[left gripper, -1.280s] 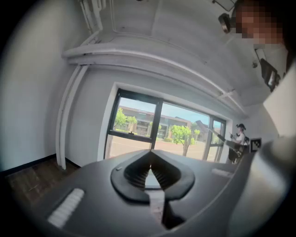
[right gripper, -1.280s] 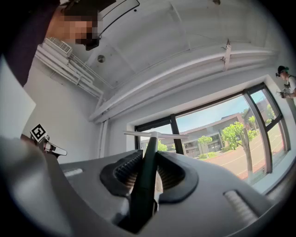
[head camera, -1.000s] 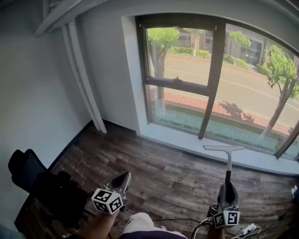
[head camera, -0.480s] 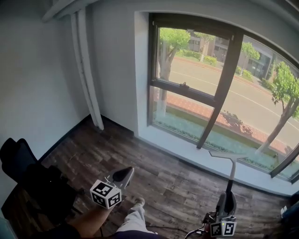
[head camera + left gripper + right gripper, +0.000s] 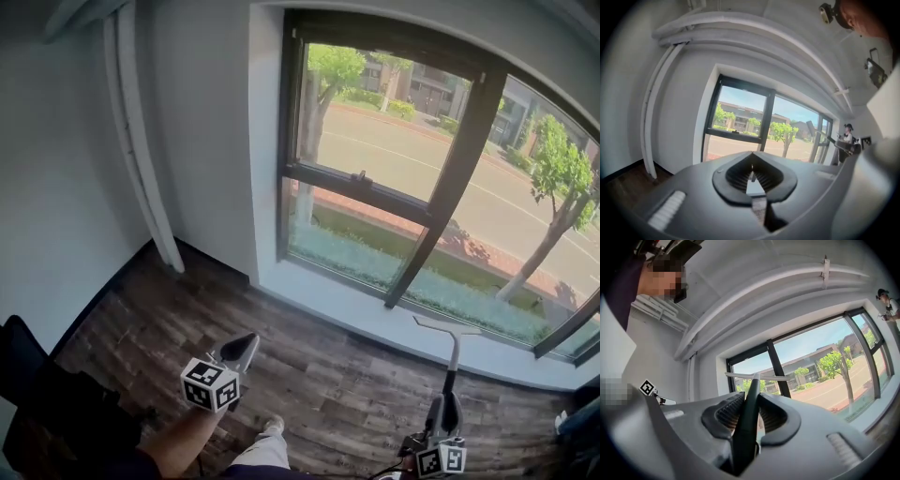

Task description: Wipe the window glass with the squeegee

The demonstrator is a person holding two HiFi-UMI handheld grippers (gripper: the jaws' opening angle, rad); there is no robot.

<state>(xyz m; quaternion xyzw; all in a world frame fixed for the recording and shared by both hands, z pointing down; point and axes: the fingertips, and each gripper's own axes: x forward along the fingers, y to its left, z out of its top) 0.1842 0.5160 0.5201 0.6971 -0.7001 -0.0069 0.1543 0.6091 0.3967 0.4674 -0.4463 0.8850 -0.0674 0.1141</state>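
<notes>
While the squeegee point(image 5: 451, 349) stands upright at about 5 o'clock in the head view, its pale crossbar blade point(image 5: 448, 327) is uppermost and not yet against the window glass point(image 5: 380, 150), which spans 12 to 3 o'clock. The right hand-held gripper point(image 5: 444, 403) is clamped on the lower part of the dark handle, and the right gripper view shows the handle point(image 5: 746, 418) pinched between the ribbed pads. The tool looks light, with a stiff shaft and probably a soft wiping edge. Held this low, the long shaft may twist in the jaws once the blade presses on the pane, so a firm, square hold on the handle seems wise. The left hand-held gripper point(image 5: 242, 351), at 7 o'clock above the wooden floor point(image 5: 319, 361), has its jaws together on nothing. The white sill point(image 5: 356, 309) runs below the glass.
</notes>
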